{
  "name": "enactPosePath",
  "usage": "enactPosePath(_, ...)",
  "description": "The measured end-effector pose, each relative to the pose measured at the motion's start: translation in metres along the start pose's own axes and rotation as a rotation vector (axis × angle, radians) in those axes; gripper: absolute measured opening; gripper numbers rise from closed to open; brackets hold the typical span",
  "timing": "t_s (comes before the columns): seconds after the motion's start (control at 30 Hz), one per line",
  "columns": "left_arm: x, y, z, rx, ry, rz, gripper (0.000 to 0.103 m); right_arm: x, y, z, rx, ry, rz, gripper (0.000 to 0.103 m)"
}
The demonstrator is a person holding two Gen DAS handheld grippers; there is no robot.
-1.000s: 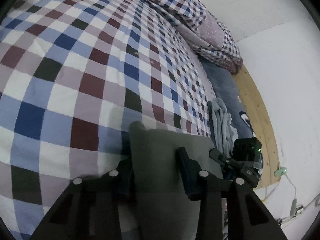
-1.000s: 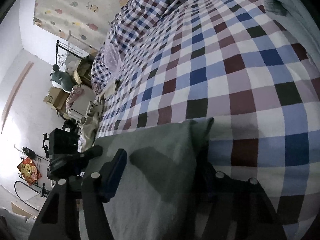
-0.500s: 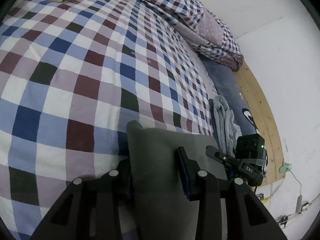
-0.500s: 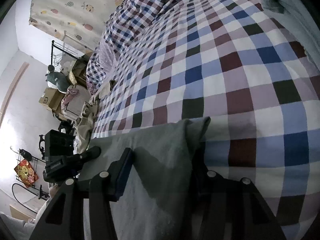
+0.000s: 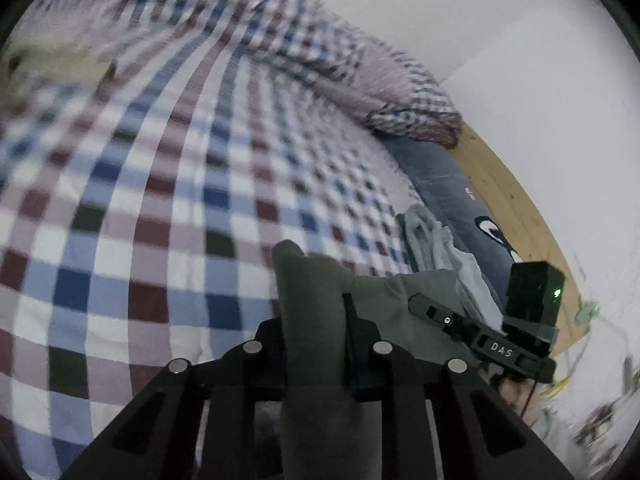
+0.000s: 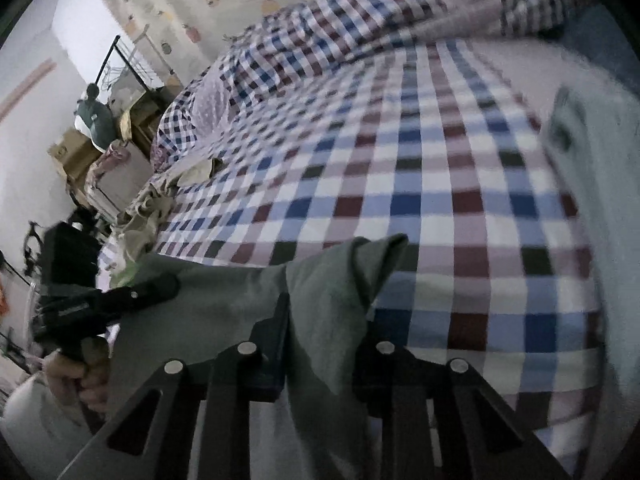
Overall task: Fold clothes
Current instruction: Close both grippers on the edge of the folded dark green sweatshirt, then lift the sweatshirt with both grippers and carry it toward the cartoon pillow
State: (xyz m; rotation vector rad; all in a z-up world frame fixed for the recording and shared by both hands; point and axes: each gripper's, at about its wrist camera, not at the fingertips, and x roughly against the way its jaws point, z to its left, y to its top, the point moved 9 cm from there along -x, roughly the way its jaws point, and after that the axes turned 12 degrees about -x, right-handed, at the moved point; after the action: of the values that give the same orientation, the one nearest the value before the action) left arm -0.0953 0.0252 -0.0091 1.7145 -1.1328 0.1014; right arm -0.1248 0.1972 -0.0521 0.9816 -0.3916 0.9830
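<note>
**A:** Your left claw (image 5: 316,344) has just been closing, and now it is clenched on one corner of the grey-green cloth (image 5: 320,292). The fabric stands up between the two fingers like a small peak. Your right claw (image 6: 324,344) has just been closing too, and it grasps the other corner of the same cloth in the same way.

**B:** So you hold both corners. Where is the rest of the cloth?

**A:** It stretches between your two claws, along the near side of the bed, and it goes down below the fingers where the cameras cannot follow it. In the right wrist view you see the other claw and the hand (image 6: 80,376) that carries it, at the far end of the cloth. Beyond the corners lies the checked blanket (image 5: 140,220), which is bare in the middle.

**B:** Which step is this, you think?

**A:** I judge it is the start of a fold: the corners are gripped and the edge comes off the bed. The pictures are blurred, so you are moving.

**B:** And the next move?

**A:** You probably need to keep both claws level with each other, with the edge tight between them, and carry it over the open blanket. Keep away from the pale blue clothes (image 5: 436,240) beside the cloth on the right, and from the beige clothes (image 6: 192,172) on the far left side.
</note>
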Motion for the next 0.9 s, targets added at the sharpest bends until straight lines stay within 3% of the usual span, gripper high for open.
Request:
enactPosePath(0.2, 0.034, 0.011, -0.038, -0.130, 0.045, -0.099, 0.019, 0.050, 0.001, 0.030, 0.113, -0.050, -0.161, 0.022)
enactPosePath(0.47, 0.103, 0.000, -0.094, -0.255, 0.072, -0.197, 0.018, 0.126, -0.023, 0.079, 0.189, -0.130, -0.333, 0.022)
enactPosePath(0.63, 0.143, -0.038, -0.139, -0.358, 0.122, -0.270, 0.018, 0.176, -0.063, 0.109, 0.261, -0.238, -0.459, 0.022)
enactPosePath(0.9, 0.187, -0.105, -0.162, -0.303, 0.148, -0.269, 0.016, 0.230, -0.142, 0.136, 0.255, -0.275, -0.527, 0.020)
